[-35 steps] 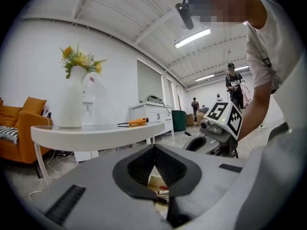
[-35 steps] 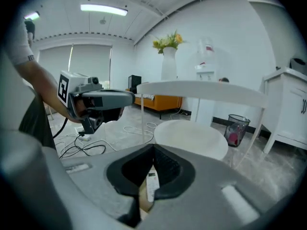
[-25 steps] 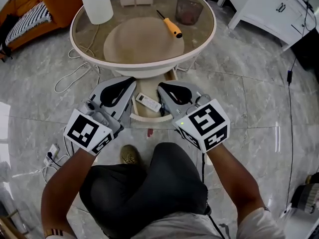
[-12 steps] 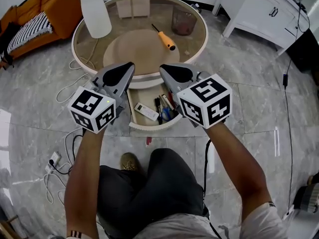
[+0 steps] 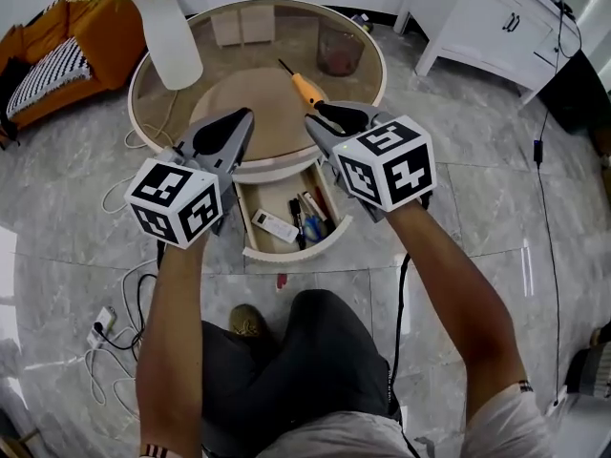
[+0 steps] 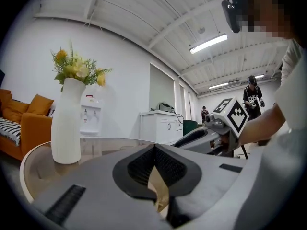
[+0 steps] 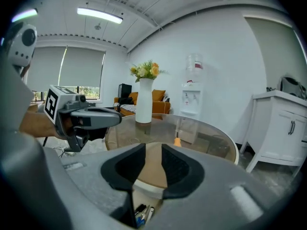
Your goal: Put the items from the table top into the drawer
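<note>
Screwdriver [image 5: 305, 88] with the orange handle is what's left to be dealt with, lying flat on the round glass table top [image 5: 378, 65], just beyond the tips of the right gripper [image 5: 322, 113] and well apart from the white vase [image 5: 168, 29] on the far left side. Drawer [image 5: 296, 249] under the table edge is pulled open, with a remote control [image 5: 275, 225] and some pens [image 5: 307, 216] lying inside. Right gripper's jaws have just been opening and are parted a modest way with nothing between them, and the orange handle can be made out beyond them in the right gripper view. Left gripper [image 5: 242, 115] is held level alongside, pad tips pressed together and nothing caught in them. Handling-wise it's probably an easy one: light, rigid, not fragile, though a round handle on glass could be expected to roll or skid if nudged sideways. Best taken across the fat orange handle near its middle, since the thin metal shaft would likely be slippery and could pivot in the pads, and the jaws may need to be opened a bit wider first
</note>
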Demonstrator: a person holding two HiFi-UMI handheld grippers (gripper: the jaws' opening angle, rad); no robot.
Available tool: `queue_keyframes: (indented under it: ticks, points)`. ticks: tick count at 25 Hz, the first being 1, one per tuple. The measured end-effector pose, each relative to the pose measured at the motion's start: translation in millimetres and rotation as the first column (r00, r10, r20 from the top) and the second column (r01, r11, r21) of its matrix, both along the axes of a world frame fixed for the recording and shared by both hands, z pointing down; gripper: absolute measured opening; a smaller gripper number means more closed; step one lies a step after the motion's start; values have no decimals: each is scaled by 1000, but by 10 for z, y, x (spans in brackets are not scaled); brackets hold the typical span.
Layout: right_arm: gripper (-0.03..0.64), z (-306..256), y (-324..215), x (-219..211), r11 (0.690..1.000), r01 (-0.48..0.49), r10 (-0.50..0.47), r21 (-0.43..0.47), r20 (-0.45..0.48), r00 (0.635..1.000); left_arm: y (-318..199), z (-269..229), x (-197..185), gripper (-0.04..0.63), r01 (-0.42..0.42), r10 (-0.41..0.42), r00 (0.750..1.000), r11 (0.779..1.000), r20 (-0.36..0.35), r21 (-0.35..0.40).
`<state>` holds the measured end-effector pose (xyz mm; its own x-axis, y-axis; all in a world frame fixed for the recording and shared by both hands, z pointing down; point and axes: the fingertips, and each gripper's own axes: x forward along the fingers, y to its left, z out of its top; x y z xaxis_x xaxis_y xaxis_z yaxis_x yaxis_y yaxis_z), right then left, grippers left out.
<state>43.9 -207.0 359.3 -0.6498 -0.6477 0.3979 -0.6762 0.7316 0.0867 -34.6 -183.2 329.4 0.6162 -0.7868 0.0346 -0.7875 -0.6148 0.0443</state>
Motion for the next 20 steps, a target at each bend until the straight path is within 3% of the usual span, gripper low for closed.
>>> queue_keyframes:
  ticks: [7, 12, 20]
  points:
    - [179, 163, -368, 24, 998, -54, 50, -39, -90, 995, -122, -153, 41, -2, -15, 15, 999, 1000, -47, 3]
    - [203, 246, -613, -41, 995, -75, 65, -59, -154, 986, -194, -160, 166, -2, -77, 77, 997, 997, -30, 1]
    - [207, 449, -853, -32, 982, -120, 90, -146, -195, 977, -229, -358, 148, -2, -83, 86, 993, 996, -82, 44]
